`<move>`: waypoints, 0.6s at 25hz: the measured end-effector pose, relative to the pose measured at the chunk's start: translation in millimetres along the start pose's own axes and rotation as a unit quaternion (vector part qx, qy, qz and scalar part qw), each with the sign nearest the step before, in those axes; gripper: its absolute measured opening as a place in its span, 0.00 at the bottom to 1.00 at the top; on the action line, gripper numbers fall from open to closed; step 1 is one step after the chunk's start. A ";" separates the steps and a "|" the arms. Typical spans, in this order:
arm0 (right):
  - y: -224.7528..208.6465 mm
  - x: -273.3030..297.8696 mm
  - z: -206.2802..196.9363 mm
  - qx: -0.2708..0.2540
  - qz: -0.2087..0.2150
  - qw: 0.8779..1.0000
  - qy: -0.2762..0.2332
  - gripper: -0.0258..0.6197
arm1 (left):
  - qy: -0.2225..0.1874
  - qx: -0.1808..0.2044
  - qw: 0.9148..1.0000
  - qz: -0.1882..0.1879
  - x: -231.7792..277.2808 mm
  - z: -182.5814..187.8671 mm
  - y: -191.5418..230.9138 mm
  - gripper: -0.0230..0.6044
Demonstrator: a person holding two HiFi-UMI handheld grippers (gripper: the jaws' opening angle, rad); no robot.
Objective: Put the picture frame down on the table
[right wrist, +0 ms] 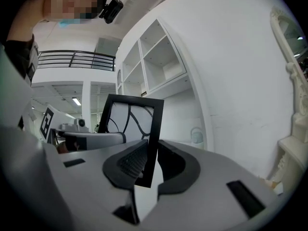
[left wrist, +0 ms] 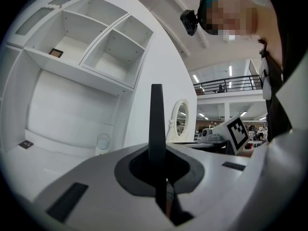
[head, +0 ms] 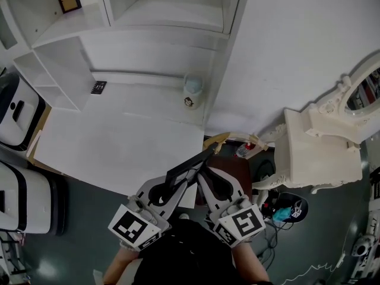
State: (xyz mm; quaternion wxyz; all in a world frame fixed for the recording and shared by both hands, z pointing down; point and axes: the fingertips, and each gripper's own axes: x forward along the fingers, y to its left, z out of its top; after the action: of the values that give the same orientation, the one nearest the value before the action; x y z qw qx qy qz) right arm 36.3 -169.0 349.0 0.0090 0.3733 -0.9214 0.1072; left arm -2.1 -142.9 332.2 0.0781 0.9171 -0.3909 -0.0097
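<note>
By table [head: 119, 135], hand-held grippers [head: 183, 183] [head: 202, 172] tight on picture frame [head: 189, 163]

Large hall, mezzanine railing [left wrist: 226, 84], ceiling strip lights [left wrist: 230, 70]

Bright, even light throughout, with strong fisheye bending toward dark corners.
</note>
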 end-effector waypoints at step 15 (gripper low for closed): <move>-20.1 18.2 5.4 0.023 -0.107 0.994 -0.007 0.14 | 0.014 -0.005 1.000 -0.013 12.7 7.8 32.5 0.17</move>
State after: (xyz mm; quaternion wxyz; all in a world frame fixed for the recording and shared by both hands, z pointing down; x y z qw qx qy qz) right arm 37.4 -196.7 349.3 0.0055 0.4708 -0.8734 0.1245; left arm -17.2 -175.2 329.9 0.0882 0.9215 -0.3782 -0.0003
